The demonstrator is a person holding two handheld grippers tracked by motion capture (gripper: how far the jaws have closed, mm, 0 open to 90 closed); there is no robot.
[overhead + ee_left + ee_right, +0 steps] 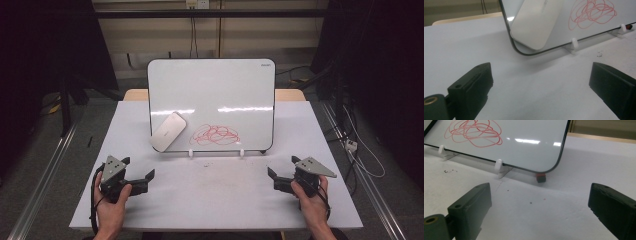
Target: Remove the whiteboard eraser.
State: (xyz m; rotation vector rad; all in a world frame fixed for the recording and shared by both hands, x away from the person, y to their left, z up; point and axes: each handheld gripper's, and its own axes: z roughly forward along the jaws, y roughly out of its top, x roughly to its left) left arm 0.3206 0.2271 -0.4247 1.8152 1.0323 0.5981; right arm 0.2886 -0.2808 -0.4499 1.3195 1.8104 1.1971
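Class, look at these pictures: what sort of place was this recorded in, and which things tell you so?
Probably a lab or workshop set up for recording, not a classroom. A small whiteboard stands propped on a plain white table, metal rails run along the floor on both sides, and loose cables trail beside it.

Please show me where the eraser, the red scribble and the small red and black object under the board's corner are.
eraser (pixel 168 131), high view, middle of its top face
red scribble (pixel 215 134), high view, centre of the loops
small red and black object (pixel 540 177), right gripper view, its front face
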